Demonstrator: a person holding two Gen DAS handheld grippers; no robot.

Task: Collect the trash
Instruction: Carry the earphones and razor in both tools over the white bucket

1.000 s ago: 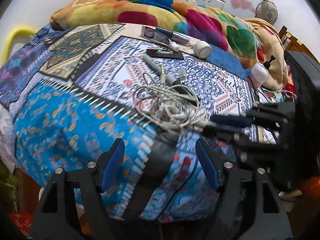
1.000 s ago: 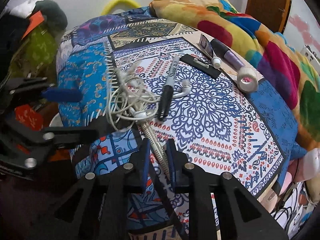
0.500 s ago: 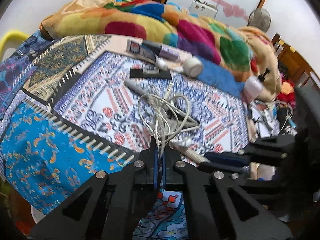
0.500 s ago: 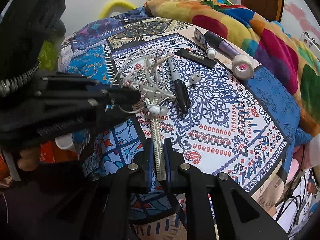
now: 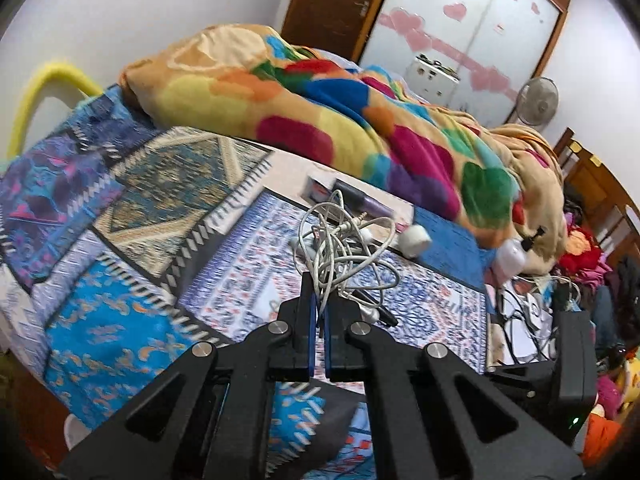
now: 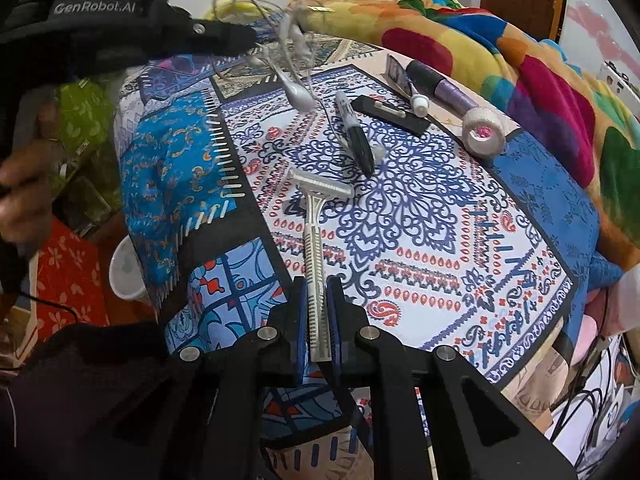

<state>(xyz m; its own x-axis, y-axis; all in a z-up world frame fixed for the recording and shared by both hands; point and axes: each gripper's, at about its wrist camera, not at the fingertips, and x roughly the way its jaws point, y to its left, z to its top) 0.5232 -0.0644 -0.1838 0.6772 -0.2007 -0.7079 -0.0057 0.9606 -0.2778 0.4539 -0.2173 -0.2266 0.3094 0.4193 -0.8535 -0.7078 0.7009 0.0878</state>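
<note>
A bed (image 6: 440,216) under a patterned patchwork sheet fills a cluttered bedroom; a bright blanket (image 5: 320,112) is heaped along its far side; the near edge is bare. The left gripper (image 5: 318,312) fingers pinch a tangled white earphone cable (image 5: 340,248) above the bed; the right gripper (image 6: 318,320) fingers clamp a pale disposable razor (image 6: 314,240), its head over the bed.

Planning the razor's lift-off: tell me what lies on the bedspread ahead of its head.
The right tool grips the razor by its handle. A black marker lies on the bedspread just beyond the head, apart from it.
</note>
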